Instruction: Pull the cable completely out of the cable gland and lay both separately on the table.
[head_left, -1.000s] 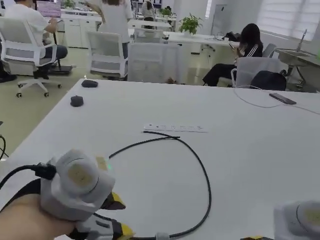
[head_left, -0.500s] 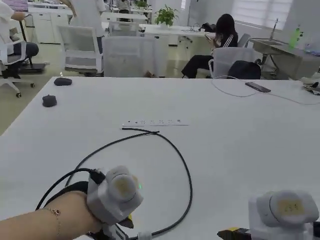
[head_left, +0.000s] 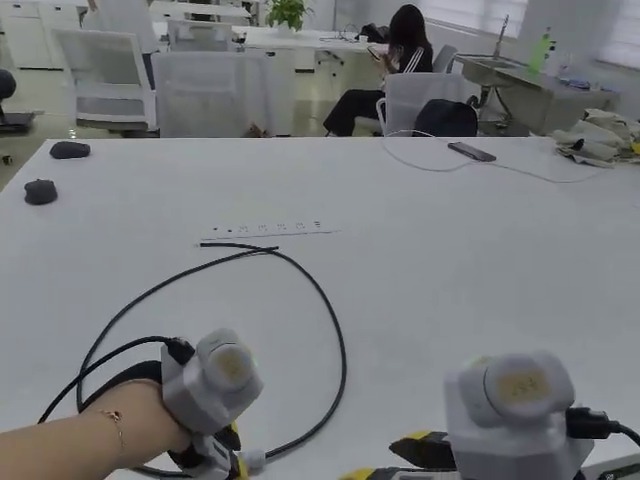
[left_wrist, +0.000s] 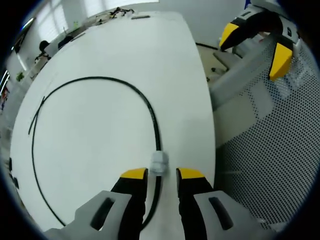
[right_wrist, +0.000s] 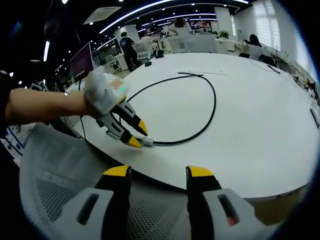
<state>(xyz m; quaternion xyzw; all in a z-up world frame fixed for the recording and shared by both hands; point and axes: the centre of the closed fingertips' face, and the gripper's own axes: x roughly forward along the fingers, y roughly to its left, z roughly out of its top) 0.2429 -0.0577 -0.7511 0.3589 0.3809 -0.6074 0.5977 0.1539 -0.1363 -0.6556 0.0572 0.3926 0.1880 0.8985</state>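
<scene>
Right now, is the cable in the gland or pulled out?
In: the black cable runs through the white cable gland, emerging on both sides, just ahead of the open left gripper.

The left gripper (head_left: 236, 462) has a rounded light grey housing, topped by a round cap with a pale beige disc. It has a small green light (right_wrist: 122, 89) on its side and a black lead (head_left: 180, 350) plugged into its rear. Its fingers (left_wrist: 134, 200) are black with yellow tips, set on grey plates that each carry a dark oblong slot. The right gripper (right_wrist: 158, 172) is built alike, with a second lead (head_left: 598, 424) at its side. A thin chain bracelet (head_left: 113, 425) circles the bare left wrist.
</scene>
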